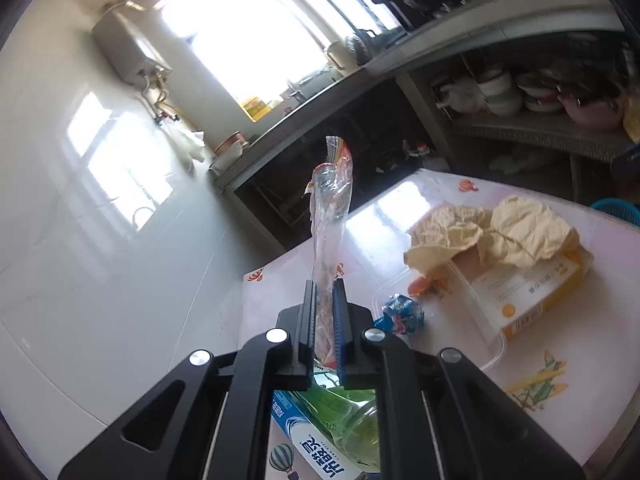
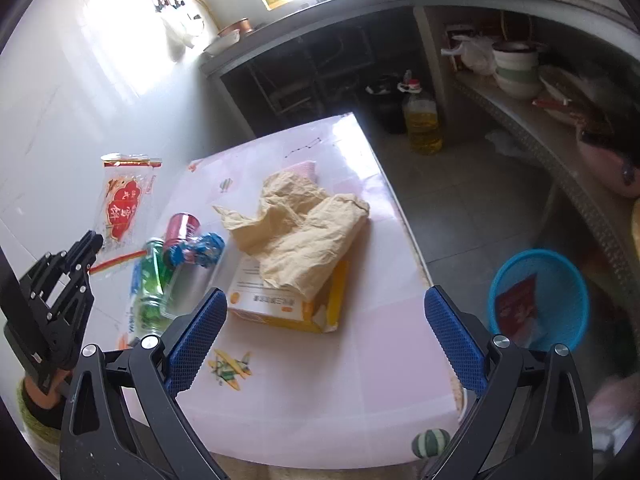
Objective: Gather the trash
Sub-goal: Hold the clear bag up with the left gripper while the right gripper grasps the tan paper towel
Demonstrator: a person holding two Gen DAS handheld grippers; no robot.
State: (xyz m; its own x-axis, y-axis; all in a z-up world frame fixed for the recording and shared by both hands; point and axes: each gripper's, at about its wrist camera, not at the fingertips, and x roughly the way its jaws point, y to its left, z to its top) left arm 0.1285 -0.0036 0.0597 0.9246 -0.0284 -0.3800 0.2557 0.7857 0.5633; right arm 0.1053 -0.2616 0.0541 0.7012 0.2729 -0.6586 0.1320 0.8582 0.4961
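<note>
Our left hand-held gripper (image 1: 323, 280) pinches the wrapper (image 1: 330, 216); right hand-held gripper (image 2: 326, 316) gapes. Thin film may slip free.

- Near table (image 2: 320, 400) surface lies bare under the spread right gripper (image 2: 326, 328).
- Crumpled paper (image 2: 304, 232) on the yellow box (image 2: 288, 304) blocks mid-table.
- Bottle (image 2: 154, 280), can (image 2: 182, 228) crowd the left edge.

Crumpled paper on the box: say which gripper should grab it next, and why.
Right. The right gripper is open and empty, fingers aimed at the crumpled paper on the box. The left gripper is shut on a wrapper, so it would probably have to drop that first.
</note>
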